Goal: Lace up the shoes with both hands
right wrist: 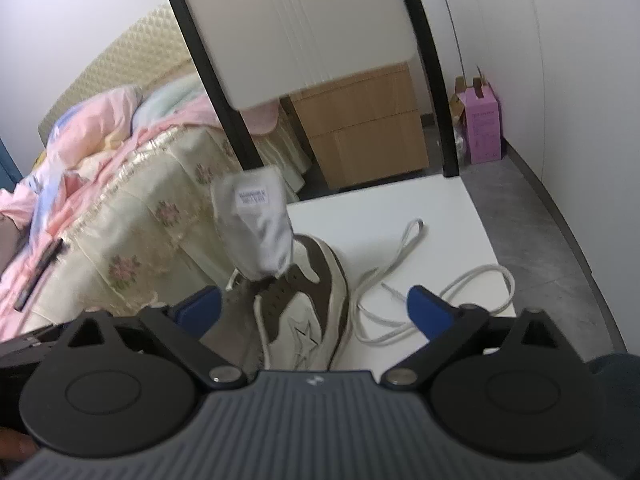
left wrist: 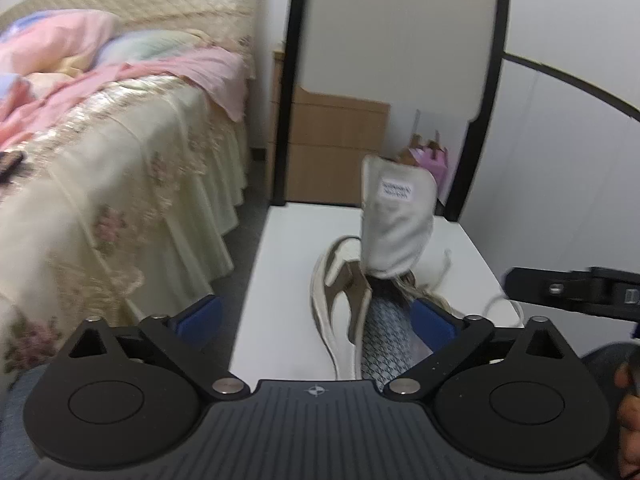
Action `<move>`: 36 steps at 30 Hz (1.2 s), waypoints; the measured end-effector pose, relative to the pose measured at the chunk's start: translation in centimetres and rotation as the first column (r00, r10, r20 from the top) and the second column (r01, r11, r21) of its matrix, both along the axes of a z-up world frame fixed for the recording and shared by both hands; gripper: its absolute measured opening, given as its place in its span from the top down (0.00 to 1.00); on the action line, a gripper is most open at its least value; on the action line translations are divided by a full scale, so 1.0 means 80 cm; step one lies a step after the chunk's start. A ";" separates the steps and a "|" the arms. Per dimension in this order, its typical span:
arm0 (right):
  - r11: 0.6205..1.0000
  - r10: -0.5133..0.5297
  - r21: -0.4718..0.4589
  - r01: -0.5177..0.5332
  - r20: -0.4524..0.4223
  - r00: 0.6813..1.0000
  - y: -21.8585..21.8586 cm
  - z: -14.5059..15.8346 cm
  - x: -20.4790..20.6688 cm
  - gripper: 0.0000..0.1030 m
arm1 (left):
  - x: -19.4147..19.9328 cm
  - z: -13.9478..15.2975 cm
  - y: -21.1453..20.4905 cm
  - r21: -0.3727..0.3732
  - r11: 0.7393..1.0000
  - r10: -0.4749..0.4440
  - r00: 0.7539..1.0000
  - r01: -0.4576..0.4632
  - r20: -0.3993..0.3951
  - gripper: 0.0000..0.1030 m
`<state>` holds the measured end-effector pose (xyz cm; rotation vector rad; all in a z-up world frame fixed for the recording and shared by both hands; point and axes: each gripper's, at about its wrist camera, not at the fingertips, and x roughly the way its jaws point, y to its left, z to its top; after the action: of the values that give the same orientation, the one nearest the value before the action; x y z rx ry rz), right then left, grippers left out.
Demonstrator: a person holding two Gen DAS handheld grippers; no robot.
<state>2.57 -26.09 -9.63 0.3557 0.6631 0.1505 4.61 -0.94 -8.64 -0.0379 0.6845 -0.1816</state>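
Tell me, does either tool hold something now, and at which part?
Nothing is held. Both the left tool and the right tool stand open; the lace lies loose on the table.

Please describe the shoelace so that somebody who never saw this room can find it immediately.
Start at the small white table beside the bed. A brown and white sneaker lies on it. The shoelace lies loose in loops on the tabletop beside it, the only thin, pale cord there.

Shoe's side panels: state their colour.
Brown panels on the off-white shoe, clearest in the right wrist view.
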 end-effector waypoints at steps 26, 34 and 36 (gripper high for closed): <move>0.989 0.149 -0.006 -0.149 0.010 0.989 0.039 -0.044 0.036 0.90 | 0.035 -0.041 -0.004 -0.146 0.985 -0.095 0.995 0.089 -0.033 0.90; 0.993 0.120 -0.004 -0.120 0.011 0.993 0.040 -0.047 0.047 0.91 | 0.048 -0.046 -0.003 -0.160 0.983 -0.094 0.995 0.089 -0.028 0.91; 0.993 0.120 -0.013 -0.120 0.009 0.993 0.041 -0.046 0.047 0.91 | 0.047 -0.045 -0.005 -0.139 0.986 -0.101 0.995 0.097 -0.026 0.91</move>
<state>6.31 -22.81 -13.29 0.3029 0.6755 0.2624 8.35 -1.36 -12.23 -0.1395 0.7065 -0.3244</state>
